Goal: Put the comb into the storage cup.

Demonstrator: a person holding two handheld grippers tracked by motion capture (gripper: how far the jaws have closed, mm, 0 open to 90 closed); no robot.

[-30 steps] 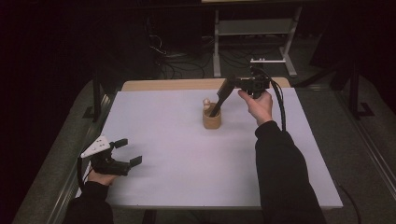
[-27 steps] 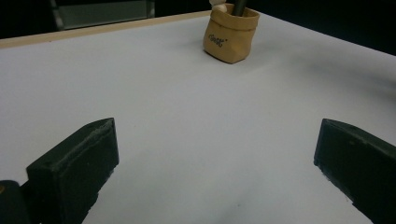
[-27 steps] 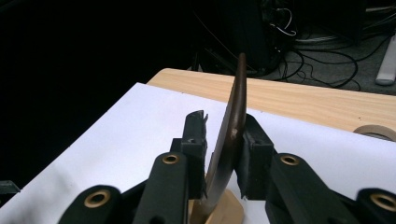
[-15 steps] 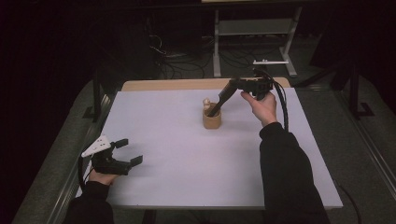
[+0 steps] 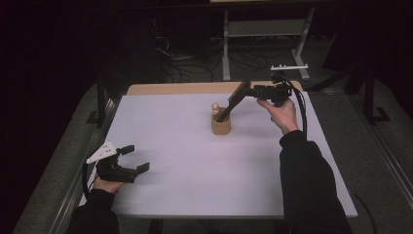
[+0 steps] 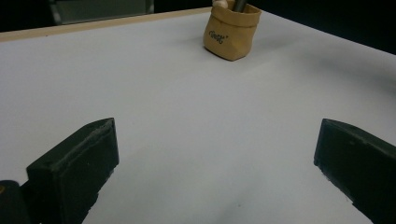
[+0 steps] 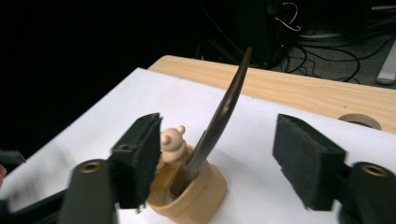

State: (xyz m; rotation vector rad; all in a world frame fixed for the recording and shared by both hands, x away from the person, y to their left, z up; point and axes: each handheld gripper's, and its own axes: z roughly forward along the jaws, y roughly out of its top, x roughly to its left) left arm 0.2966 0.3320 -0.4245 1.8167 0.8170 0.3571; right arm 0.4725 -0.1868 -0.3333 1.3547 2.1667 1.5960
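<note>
We noted the table (image 5: 160,195) under its white sheet, bare wood showing along the far edge, with a roll of tape (image 7: 360,120) lying on that strip. Near the middle of the far half stood the tan pouch (image 5: 221,126), printed lettering on its side, holding a small wooden figure (image 7: 173,140) and a dark spoon (image 7: 219,121) that leaned out toward the right gripper (image 7: 217,158). That gripper was raised beyond the pouch (hand under it, forearm reaching in from the near right). Its jaws had just been opening; they flanked the spoon handle without touching it. The left gripper (image 5: 133,159) rested on the near left of the sheet, jaws wide apart, nothing between.
</note>
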